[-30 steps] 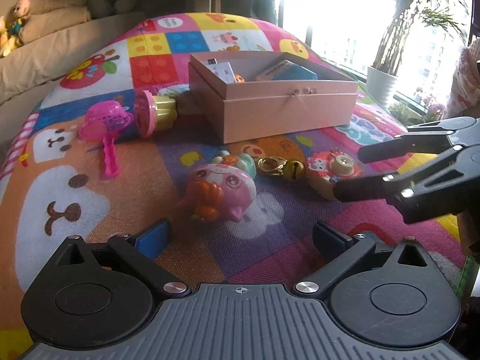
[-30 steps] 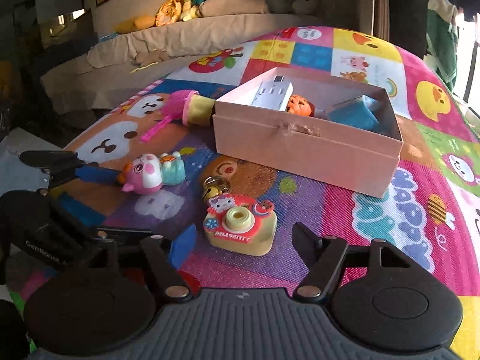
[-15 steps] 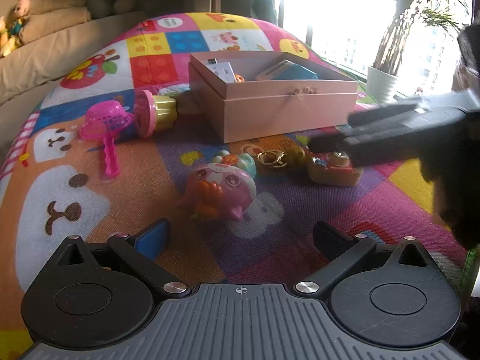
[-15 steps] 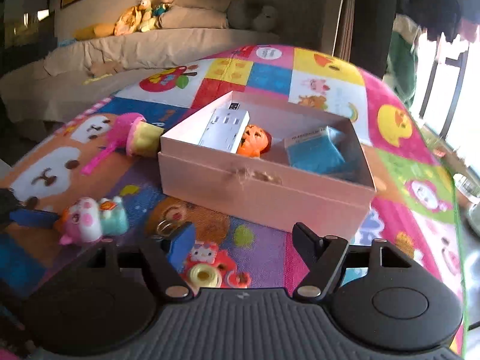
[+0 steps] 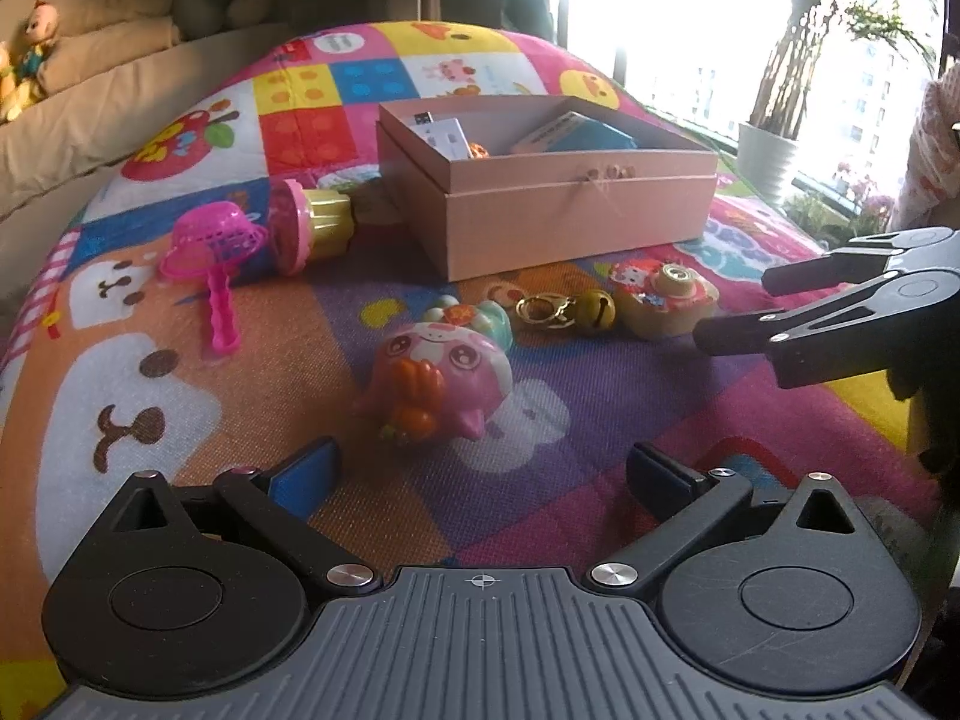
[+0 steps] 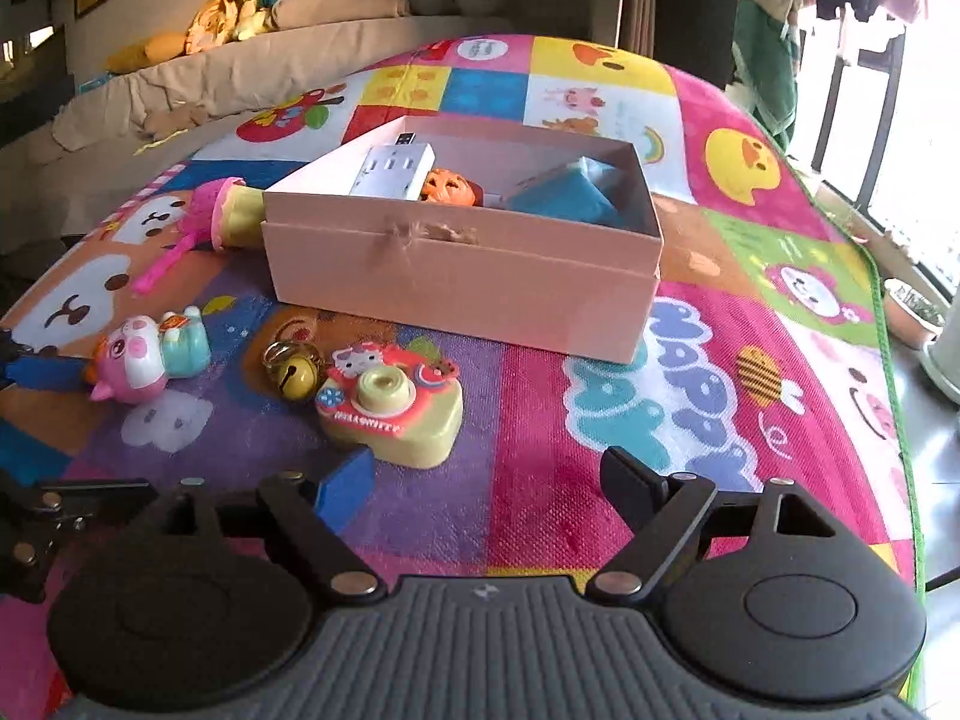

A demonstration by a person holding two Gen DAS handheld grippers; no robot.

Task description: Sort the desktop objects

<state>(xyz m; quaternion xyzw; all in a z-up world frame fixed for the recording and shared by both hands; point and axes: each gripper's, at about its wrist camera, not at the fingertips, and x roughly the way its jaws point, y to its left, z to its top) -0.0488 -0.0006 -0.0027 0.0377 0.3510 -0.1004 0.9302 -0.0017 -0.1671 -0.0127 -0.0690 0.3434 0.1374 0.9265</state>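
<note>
On the play mat: a colourful patchwork mat [image 6: 690,360] covers the surface, with loose toys in front of an open box.
Camera toy: a yellow toy camera [image 6: 390,414] with a red cartoon top sits just ahead of the right gripper [image 6: 486,486], nearer its blue left pad than its right; likely the next pick, being closest.
Right gripper: jaws spread wide, holding nothing, low over the mat.
Left gripper: the left gripper [image 5: 480,468] is also spread and empty, facing a pink fish toy [image 5: 438,378] just ahead.
Bell: a gold bell on a key ring [image 6: 294,369] lies just beside the camera toy, between it and the fish toy.
Box: the pink cardboard box [image 6: 462,282] stands beyond the toys, lid off, so things can be dropped in from above; it already holds a white adapter [image 6: 393,171], an orange pumpkin figure [image 6: 450,189] and a blue packet [image 6: 564,195].
Further toys: a pink sieve scoop [image 5: 219,258] and a pink-and-yellow cup toy [image 5: 312,225] lie left of the box.
Open room: bare mat lies right of the camera toy, leaving an unobstructed lift to the box; the near box wall is the edge to get over.
Mat edge: the mat ends at the right, near a plant pot [image 6: 912,312].
</note>
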